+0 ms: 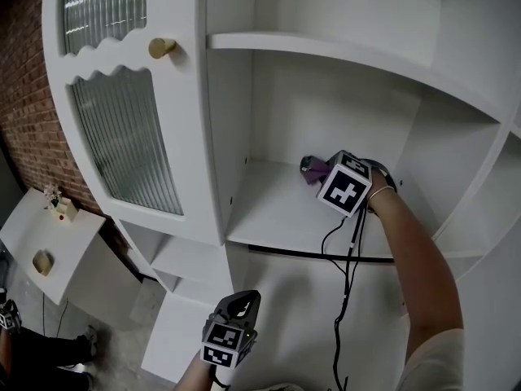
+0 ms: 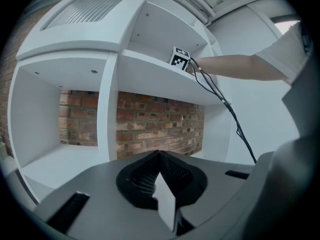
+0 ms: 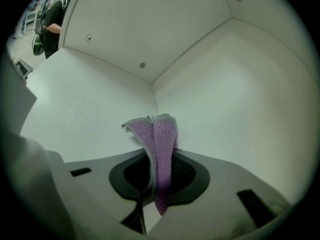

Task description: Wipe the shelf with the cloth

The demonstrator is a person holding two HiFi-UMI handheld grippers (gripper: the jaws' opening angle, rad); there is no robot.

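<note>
Right gripper (image 3: pixel 159 181), reaching into the open compartment: jaws closed on a folded purple cloth (image 3: pixel 161 139), with the cloth sticking out ahead of the tips toward the back corner. Cloth end just above the shelf (image 1: pixel 273 218), ahead of and below the jaws; contact with the board not resolvable. Left gripper (image 2: pixel 160 184), held low and well below the shelf: jaws together, nothing between them, brick wall (image 2: pixel 160 126) ahead. Stage, as judged: wiping at or near its start, at the rear of the shelf. No dust, streaks or damp marks visible, so wiped area not distinguishable from unwiped. Probably left to do: strokes from the back corner out to the front edge, behind the jaws.
</note>
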